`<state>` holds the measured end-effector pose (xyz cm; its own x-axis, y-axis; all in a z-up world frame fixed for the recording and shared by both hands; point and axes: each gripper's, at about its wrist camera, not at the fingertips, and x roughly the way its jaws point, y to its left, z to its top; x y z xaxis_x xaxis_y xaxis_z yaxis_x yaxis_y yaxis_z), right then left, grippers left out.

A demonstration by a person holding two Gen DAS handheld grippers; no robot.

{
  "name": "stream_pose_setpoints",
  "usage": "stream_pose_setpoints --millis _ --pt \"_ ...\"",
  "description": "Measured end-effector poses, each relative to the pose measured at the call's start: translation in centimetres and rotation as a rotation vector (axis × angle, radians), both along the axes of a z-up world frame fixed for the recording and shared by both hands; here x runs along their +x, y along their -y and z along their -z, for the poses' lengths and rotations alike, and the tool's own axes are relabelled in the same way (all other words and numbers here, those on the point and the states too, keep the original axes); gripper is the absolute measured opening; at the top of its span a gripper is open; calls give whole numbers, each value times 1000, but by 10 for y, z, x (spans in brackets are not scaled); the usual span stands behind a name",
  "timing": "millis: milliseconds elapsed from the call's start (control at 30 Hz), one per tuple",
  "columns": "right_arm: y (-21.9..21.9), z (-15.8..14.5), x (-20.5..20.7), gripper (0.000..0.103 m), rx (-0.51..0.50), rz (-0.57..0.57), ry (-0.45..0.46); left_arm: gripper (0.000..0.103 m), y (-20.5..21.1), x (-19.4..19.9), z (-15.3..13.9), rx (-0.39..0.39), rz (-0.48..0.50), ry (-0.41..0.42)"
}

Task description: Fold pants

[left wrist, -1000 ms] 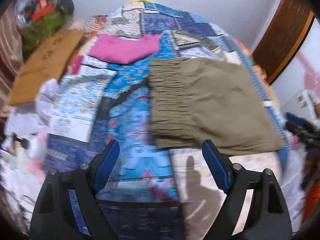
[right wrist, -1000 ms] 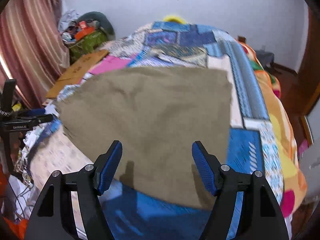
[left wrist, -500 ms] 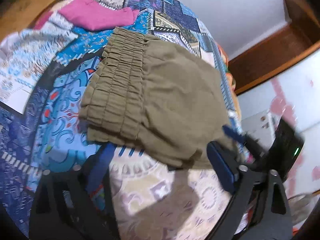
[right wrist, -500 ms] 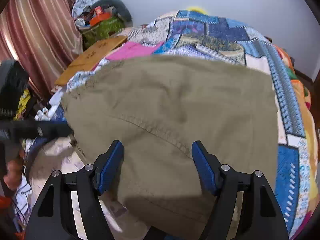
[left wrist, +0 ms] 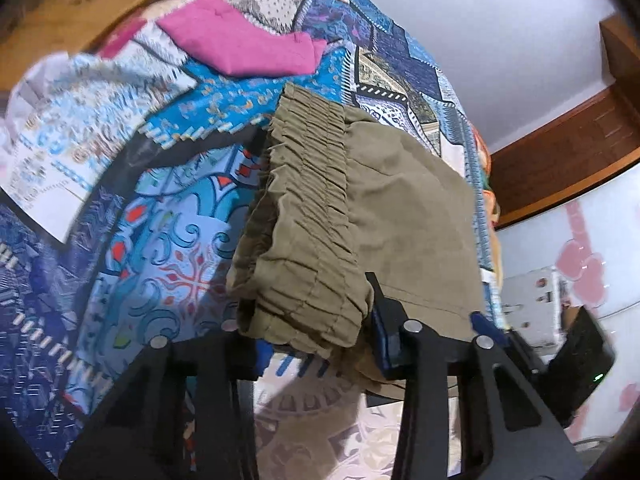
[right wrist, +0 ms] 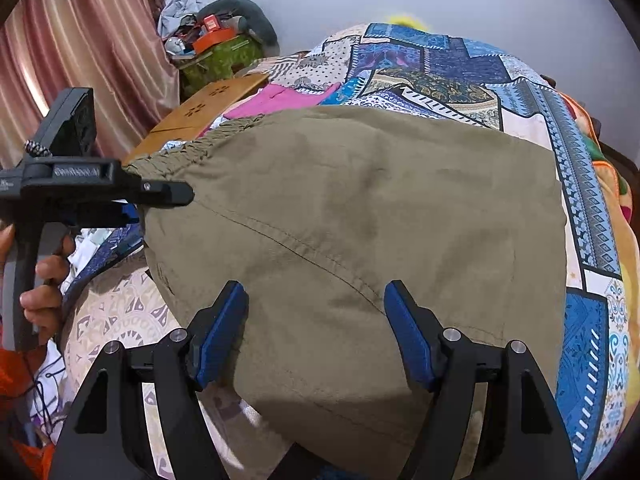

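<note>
- The folded olive pants (right wrist: 360, 220) cover most of the near bedspread (left wrist: 168, 248).
- Bare quilt lies open left of their waistband, up to a pink garment (left wrist: 244, 44) farther back.
- A cardboard sheet (right wrist: 200, 112) and piled clutter (right wrist: 216, 48) block the bed's far-left edge.
- The left gripper (right wrist: 160, 200) occupies the waistband corner.

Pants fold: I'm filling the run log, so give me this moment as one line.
phase: grasping | left gripper: closing on waistband corner of pants | right gripper: open over near edge | surface: quilt
</note>
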<state>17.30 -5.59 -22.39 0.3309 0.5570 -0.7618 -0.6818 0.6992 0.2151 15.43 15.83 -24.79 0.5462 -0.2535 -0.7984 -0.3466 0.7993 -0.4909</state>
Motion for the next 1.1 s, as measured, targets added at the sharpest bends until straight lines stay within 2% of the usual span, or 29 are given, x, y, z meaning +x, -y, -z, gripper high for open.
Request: stream_pose_setpoints --millis 100,233,333,400,467,567,700,800,900,1100 --pt "5 -4 2 69 23 45 -31 37 1 -10 -12 182 -22 7" --pt "16 -10 0 68 60 86 -47 36 -4 -27 -23 377 -55 -5" --pt "23 -8 -1 68 46 98 -50 36 -9 -36 -28 521 -68 -22" --pt "27 -5 -3 68 24 118 -40 36 -7 -40 -33 658 -82 -31" --pt "33 -5 -4 68 35 139 -43 36 -6 -41 -37 720 -87 -32" --pt "36 -5 -5 68 43 150 -49 33 -4 -41 -50 742 -81 0" --pt "34 1 -6 69 35 144 -36 30 14 -37 -82 758 -49 103" --pt "38 2 -5 69 47 150 -32 28 31 -30 -112 722 7 203" --pt "38 2 -6 69 52 156 -31 26 54 -21 -131 715 65 258" --pt "39 2 -6 69 55 163 -32 25 94 1 -146 626 190 322"
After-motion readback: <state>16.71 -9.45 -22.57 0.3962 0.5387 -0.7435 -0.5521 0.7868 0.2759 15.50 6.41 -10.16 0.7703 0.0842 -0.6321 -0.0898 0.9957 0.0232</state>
